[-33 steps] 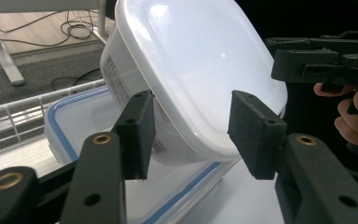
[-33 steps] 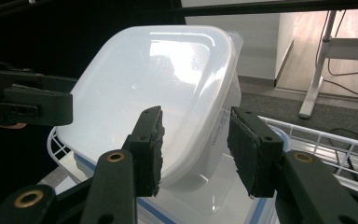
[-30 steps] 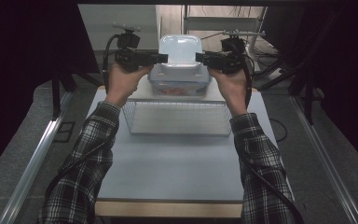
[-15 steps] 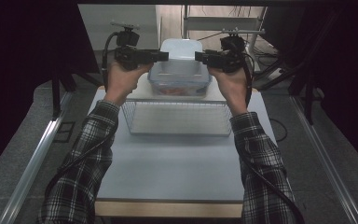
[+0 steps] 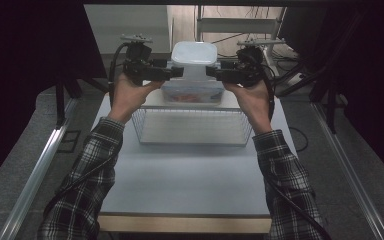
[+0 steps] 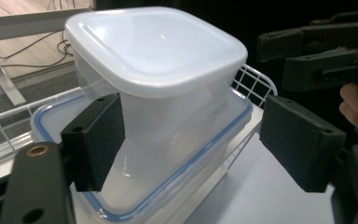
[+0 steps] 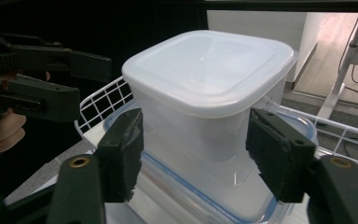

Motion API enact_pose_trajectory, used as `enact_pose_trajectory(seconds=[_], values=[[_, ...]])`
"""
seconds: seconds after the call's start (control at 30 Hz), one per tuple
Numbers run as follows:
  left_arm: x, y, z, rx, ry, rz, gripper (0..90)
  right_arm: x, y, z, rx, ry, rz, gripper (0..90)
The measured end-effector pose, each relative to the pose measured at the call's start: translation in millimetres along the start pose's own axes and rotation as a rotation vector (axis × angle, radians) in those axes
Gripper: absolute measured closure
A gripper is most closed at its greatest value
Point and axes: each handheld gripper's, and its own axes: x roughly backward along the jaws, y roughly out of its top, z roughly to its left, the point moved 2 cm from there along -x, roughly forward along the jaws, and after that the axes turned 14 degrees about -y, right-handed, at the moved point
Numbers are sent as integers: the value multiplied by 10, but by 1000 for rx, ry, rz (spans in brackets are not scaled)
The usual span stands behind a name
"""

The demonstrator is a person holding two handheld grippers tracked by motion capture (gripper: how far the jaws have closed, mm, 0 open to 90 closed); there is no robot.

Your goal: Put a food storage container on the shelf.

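Now, white-lidded tub (image 5: pixel 194 59) stacked on blue-rimmed container (image 5: pixel 192 92), left gripper (image 5: pixel 176 72) and right gripper (image 5: pixel 211 71) flanking it, jaws just opened, tub released.

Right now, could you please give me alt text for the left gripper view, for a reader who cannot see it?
A tall clear tub with a white lid stands on a flat, blue-rimmed container in a white wire basket. The left gripper has just been opening; its jaws flank the tub, the right-hand pad clear of it. The right gripper waits beyond.
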Motion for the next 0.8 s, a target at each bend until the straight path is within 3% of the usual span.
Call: enact_pose_trajectory(seconds=[0.37,0.6,0.8], values=[[-23,-247,-90,-119,21,66,86,29,-184,-39,12,25,-3,254],[-52,-382,-125,-147,11,98,33,20,-292,-16,17,38,-6,209],[-49,-470,-130,-146,5,100,29,34,-361,27,29,56,-10,171]])
